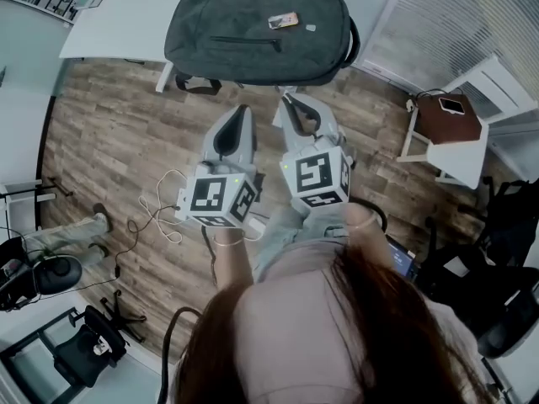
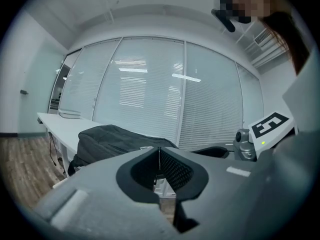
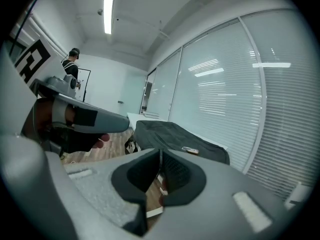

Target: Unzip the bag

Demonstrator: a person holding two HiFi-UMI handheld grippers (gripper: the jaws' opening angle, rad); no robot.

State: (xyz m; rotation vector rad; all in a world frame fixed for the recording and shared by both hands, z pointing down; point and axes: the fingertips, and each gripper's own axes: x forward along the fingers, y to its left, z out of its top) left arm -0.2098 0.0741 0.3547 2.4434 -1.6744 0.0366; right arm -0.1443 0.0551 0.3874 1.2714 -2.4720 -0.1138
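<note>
Grey bag [image 1: 253, 28] lies at 12 o'clock on our white table [image 1: 118, 23], its tag [image 1: 284, 21] unreadable. Wood floor [image 1: 109, 133] lies below. Our left claw [image 1: 243, 109] and right claw [image 1: 289, 99] are closed, empty.

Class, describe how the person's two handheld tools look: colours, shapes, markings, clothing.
The left tool and right tool are matching grey moulded shells tapering to narrow tips, with dark textured lining inside the jaws. Each carries a white cube printed with black square markers and a small green light. The person wears a pale top.
</note>
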